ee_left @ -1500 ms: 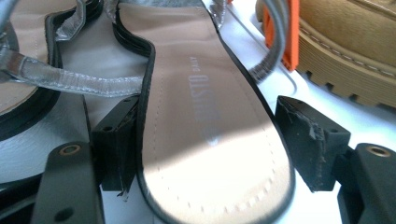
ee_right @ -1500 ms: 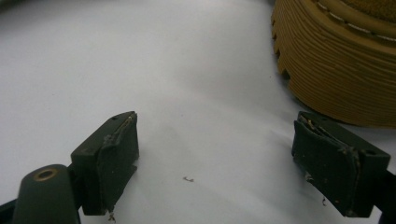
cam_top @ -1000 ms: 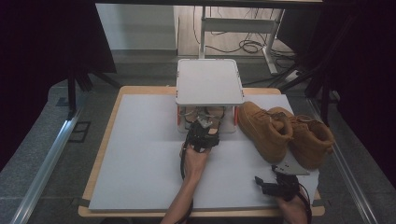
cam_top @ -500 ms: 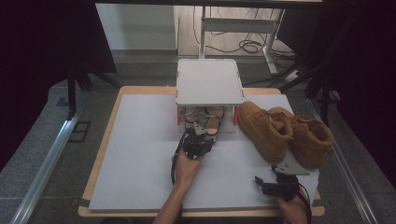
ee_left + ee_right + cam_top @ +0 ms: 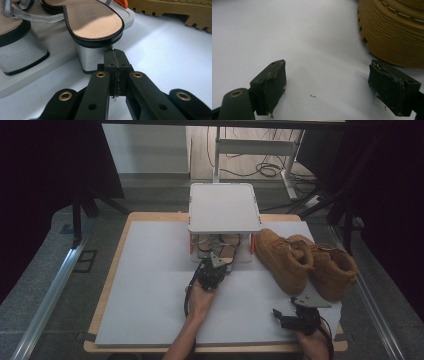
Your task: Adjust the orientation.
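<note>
A pair of silver block-heel sandals (image 5: 93, 20) stands on the low white tray (image 5: 57, 65) under a white rack (image 5: 224, 207). My left gripper (image 5: 115, 53) points at the nearer sandal's heel (image 5: 88, 58), just in front of it. Its jaws have just been closing and now meet, with nothing between them. In the high view the left gripper (image 5: 220, 262) sits at the rack's front edge. My right gripper (image 5: 327, 82) rests open near the table's front right, with bare white surface between its pads (image 5: 273, 85). A tan boot's sole (image 5: 392, 32) lies just beyond its right jaw.
Two tan boots (image 5: 282, 257) (image 5: 332, 267) stand side by side right of the rack, just beyond the right gripper (image 5: 286, 309). The white mat (image 5: 150, 285) covers the wooden table. Cables and a desk frame lie on the floor behind.
The left gripper has drawn back a little from under the rack toward the person. The right gripper and the boots have not moved.
</note>
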The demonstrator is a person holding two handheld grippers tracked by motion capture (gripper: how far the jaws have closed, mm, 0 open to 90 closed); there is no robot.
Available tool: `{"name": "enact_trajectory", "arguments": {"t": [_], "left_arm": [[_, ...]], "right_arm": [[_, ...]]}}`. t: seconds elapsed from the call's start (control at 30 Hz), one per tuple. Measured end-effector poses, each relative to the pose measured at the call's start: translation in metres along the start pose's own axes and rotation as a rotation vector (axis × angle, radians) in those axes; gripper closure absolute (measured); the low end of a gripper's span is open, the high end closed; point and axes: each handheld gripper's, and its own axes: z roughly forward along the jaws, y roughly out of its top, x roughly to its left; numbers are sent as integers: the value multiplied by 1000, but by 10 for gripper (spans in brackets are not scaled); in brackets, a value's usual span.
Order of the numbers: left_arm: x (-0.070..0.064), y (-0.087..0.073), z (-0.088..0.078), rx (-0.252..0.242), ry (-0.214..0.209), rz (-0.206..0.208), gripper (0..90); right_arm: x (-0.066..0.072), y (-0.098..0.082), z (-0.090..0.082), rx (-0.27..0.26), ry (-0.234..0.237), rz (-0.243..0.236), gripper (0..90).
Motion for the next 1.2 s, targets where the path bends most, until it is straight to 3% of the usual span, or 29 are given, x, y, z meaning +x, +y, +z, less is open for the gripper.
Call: {"name": "enact_trajectory", "arguments": {"t": [0.7,1.2], "left_arm": [[6,15,22,-16,30,-47,899],[6,28,38,-9,46,-15,899]], "right_arm": [[0,0,0,-1,-1,-1,151],[0,0,0,-1,0,0,151]]}}
